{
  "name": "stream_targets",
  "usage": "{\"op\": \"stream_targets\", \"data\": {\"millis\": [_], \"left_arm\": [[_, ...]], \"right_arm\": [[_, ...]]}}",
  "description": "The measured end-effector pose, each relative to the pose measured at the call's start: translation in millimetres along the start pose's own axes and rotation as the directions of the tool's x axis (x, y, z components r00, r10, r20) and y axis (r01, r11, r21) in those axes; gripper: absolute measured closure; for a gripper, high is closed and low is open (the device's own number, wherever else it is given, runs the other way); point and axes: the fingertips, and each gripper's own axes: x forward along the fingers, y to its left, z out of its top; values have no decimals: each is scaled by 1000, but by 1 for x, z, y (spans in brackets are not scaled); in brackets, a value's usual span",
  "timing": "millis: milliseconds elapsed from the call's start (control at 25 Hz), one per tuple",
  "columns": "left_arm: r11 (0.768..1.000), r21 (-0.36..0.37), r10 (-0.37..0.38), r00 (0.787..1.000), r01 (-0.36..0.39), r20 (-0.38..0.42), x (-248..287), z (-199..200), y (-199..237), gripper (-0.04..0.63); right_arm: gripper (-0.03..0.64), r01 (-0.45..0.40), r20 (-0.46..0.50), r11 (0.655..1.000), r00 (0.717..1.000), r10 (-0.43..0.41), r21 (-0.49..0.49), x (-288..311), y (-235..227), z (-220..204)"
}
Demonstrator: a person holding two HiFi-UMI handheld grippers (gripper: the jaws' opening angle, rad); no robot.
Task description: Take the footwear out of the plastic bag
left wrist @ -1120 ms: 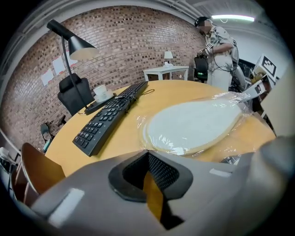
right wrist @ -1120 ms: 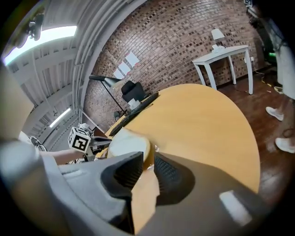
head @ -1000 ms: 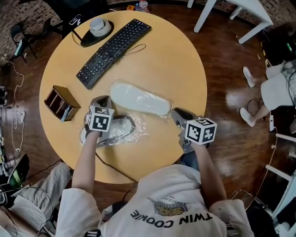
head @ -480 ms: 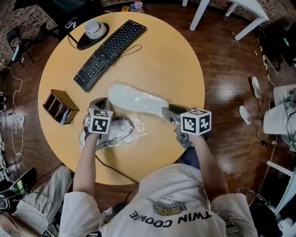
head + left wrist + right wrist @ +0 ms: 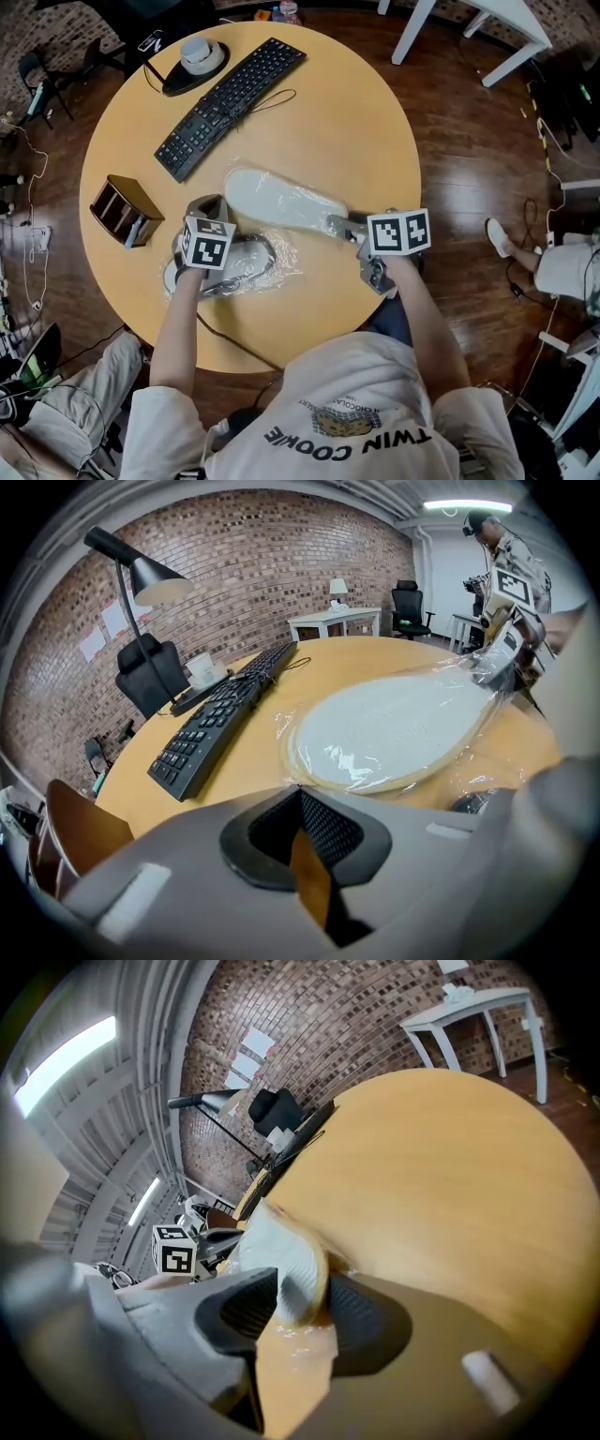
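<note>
A white flat-soled piece of footwear (image 5: 281,202) lies sole-up inside a clear plastic bag (image 5: 253,267) on the round wooden table (image 5: 356,122). My left gripper (image 5: 211,204) sits at the bag's crumpled left end, its jaws shut on the plastic film (image 5: 286,761). The sole (image 5: 394,728) stretches away from it under the film. My right gripper (image 5: 342,225) is at the footwear's right end. Its jaws are opening, and the sole's rounded end (image 5: 281,1260) stands between them with a little room at one pad.
A black keyboard (image 5: 230,94) and a lamp base (image 5: 197,66) lie at the far left of the table. A small wooden box (image 5: 125,208) stands near the left edge. White table legs (image 5: 469,28) and a person's shoe (image 5: 497,239) are on the floor to the right.
My right gripper has moved left from the table's edge onto the footwear's right end, and its jaws have spread wider. The left gripper has stayed put.
</note>
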Motion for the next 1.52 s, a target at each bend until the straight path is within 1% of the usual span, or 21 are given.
{"op": "stream_targets", "data": {"millis": [120, 200, 280, 360, 480, 680, 960, 1240, 1400, 1520], "left_arm": [[1000, 0, 0, 1000, 0, 0, 1, -1, 1, 598], [1000, 6, 5, 1000, -5, -3, 2, -1, 0, 598], [1000, 17, 13, 1000, -13, -9, 1, -1, -1, 598], [999, 32, 24, 1000, -24, -16, 1, 0, -2, 598], [998, 48, 38, 999, -37, -28, 2, 2, -1, 598], [997, 52, 52, 998, -49, -42, 3, -1, -1, 598], [996, 51, 73, 996, -70, -56, 6, -2, -2, 598], [995, 48, 90, 993, -86, -76, 6, -3, -1, 598], [993, 46, 112, 990, -108, -84, 4, -4, 5, 598], [992, 36, 121, 989, -119, -88, 6, -2, 0, 598]], "right_arm": [[460, -42, -13, 996, 999, 43, 76, 6, 2, 1], [484, -66, 17, 989, 998, 65, 130, 5, 1, 4], [514, -81, 60, 985, 996, 73, 153, 2, 1, 5], [526, -73, 97, 987, 994, 59, 140, -2, 2, 4], [528, -40, 125, 994, 992, 28, 98, -6, 4, 2], [528, -3, 129, 999, 992, -3, 45, -15, 3, -1], [528, 24, 152, 999, 988, -30, 44, -34, -13, -12], [528, 72, 174, 997, 982, -74, 18, -57, -25, -20], [528, 95, 181, 995, 979, -93, -4, -67, -32, -24], [528, 118, 183, 993, 976, -114, -11, -83, -41, -29]]}}
